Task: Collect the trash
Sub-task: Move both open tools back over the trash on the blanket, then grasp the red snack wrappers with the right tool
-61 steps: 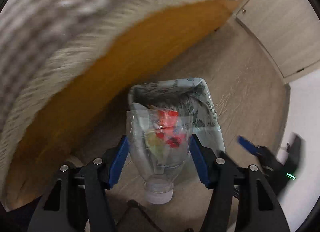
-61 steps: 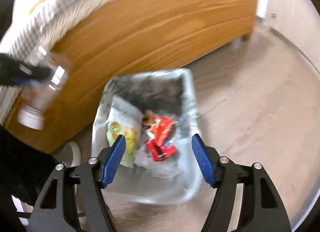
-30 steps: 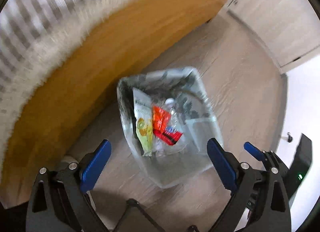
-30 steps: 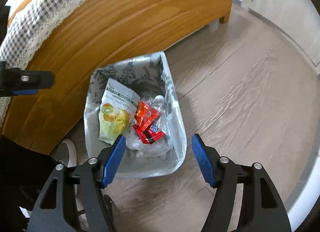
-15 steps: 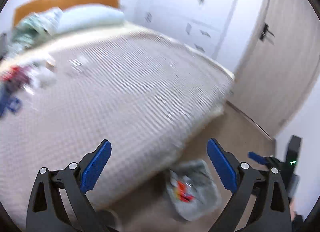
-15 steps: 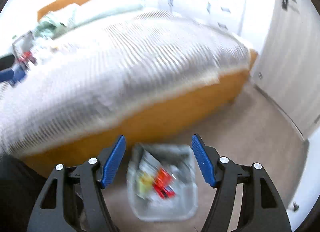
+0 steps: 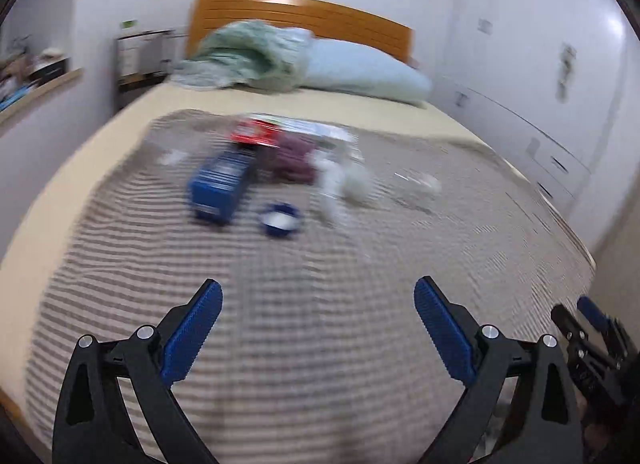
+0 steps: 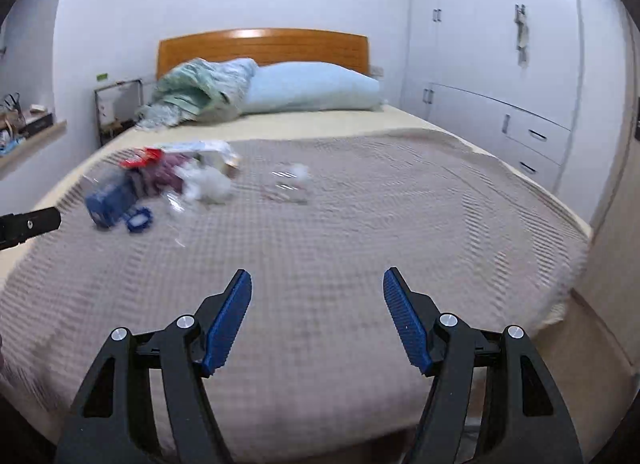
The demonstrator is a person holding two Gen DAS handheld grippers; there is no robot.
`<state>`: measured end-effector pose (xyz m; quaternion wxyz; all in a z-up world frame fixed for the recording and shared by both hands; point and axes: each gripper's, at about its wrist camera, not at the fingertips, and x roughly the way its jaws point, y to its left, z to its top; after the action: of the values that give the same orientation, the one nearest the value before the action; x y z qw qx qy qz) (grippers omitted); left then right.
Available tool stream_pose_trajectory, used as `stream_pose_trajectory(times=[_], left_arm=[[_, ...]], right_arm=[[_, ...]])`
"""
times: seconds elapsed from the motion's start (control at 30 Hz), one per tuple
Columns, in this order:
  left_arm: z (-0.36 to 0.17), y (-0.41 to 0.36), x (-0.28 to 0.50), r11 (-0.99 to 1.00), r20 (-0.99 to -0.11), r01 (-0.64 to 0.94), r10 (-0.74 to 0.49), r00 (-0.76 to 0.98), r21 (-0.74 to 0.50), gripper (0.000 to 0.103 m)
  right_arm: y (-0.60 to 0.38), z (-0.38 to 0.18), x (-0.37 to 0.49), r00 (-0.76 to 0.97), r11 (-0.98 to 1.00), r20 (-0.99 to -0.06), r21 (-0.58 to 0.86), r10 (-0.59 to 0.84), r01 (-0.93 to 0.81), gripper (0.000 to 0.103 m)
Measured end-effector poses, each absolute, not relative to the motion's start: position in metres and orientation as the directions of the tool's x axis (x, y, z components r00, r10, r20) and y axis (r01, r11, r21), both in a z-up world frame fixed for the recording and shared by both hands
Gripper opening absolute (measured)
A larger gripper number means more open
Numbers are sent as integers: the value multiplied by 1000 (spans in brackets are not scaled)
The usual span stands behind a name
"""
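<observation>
Trash lies in a blurred heap on the checked bedspread (image 7: 320,304): a blue box (image 7: 220,184), a blue lid (image 7: 280,220), a red wrapper (image 7: 256,132), a dark purple packet (image 7: 294,160), white crumpled tissue (image 7: 352,184) and a clear plastic piece (image 7: 416,188). The right wrist view shows the same heap at the left, with the blue box (image 8: 110,200) and tissue (image 8: 208,184). My left gripper (image 7: 318,296) is open and empty, well short of the heap. My right gripper (image 8: 316,284) is open and empty over the near bedspread (image 8: 360,224). The bin is out of view.
A pale blue pillow (image 8: 312,92) and a crumpled green blanket (image 8: 196,96) lie by the wooden headboard (image 8: 260,44). White wardrobes (image 8: 500,64) line the right wall. A nightstand (image 8: 118,108) and a shelf (image 8: 28,140) stand at the left. The right gripper's tip (image 7: 592,312) shows at the left wrist view's right edge.
Both grippers have swung up from the floor bin, where the left let go of the clear bottle, and now face across the bed toward the trash heap. Both stay open and empty.
</observation>
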<state>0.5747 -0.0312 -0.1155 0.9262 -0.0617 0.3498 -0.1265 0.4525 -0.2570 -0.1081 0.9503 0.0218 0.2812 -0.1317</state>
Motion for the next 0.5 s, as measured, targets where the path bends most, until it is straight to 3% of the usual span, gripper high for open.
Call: stream_pose_trajectory(times=[0.27,0.5], left_arm=[[-119,80,619,943,-649,-16,-216,730,-331,94],[-138,118,645,915,-689,-116,-202,696,-386,94]], right_arm=[[-170,-125,556,825,980,-561,112,-77,167,66],[-107,-134,637,804,998,-595,-54,3,-43,66]])
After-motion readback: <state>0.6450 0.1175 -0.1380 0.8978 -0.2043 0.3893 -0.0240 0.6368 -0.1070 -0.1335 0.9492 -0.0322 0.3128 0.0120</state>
